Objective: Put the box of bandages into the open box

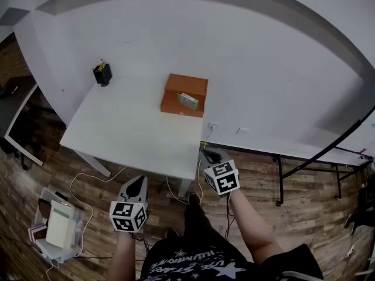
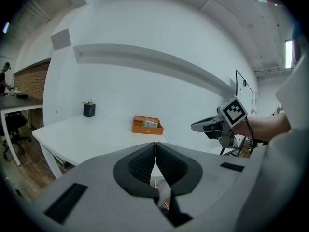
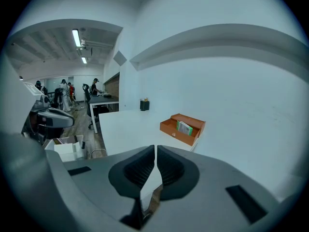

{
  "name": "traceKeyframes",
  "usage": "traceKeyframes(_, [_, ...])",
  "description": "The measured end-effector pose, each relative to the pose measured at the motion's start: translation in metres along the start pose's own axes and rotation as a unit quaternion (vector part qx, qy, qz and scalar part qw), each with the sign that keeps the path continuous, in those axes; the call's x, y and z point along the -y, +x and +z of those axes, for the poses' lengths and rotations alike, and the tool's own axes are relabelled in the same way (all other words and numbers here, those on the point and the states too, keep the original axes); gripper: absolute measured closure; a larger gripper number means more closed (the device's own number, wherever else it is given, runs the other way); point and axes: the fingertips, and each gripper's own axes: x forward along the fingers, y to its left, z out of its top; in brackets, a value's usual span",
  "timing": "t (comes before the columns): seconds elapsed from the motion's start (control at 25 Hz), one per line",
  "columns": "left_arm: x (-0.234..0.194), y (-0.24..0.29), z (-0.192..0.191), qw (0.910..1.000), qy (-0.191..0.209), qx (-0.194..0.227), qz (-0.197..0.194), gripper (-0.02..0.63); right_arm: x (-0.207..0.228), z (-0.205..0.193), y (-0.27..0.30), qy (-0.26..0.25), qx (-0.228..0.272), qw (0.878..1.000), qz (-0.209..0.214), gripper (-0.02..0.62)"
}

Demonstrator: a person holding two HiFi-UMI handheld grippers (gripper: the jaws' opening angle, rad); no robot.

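Note:
An orange open box [image 1: 184,95] stands at the far right of the white table [image 1: 135,127]. A green-and-white box of bandages [image 1: 188,101] lies inside it, also seen in the left gripper view [image 2: 150,124] and the right gripper view [image 3: 184,127]. Both grippers hang off the table's near edge, well short of the orange box [image 2: 147,125] [image 3: 182,128]. My left gripper [image 1: 137,184] [image 2: 155,146] is shut and holds nothing. My right gripper [image 1: 212,155] [image 3: 155,151] is shut and empty too.
A black pen holder [image 1: 102,74] sits at the table's far left corner. On the wooden floor to the left is a bin with white items [image 1: 58,227]; cables trail under the table. A black-framed desk [image 1: 310,160] stands to the right. People stand far off in the background [image 3: 65,91].

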Motion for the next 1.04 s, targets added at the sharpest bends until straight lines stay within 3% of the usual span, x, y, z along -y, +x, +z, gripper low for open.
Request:
traceKeyframes(0.36, [0.031, -0.021, -0.027, 0.9995, 0.007, -0.021, -0.022, 0.586, -0.017, -0.038, -0.048, 0.026, -0.007, 1.0, -0.003, 0.543])
traceKeyframes(1.04, [0.126, -0.048, -0.029, 1.0, 0.005, 0.003, 0.007, 0.586, 0.015, -0.094, -0.138, 0.039, -0.008, 0.999, 0.02, 0.543])
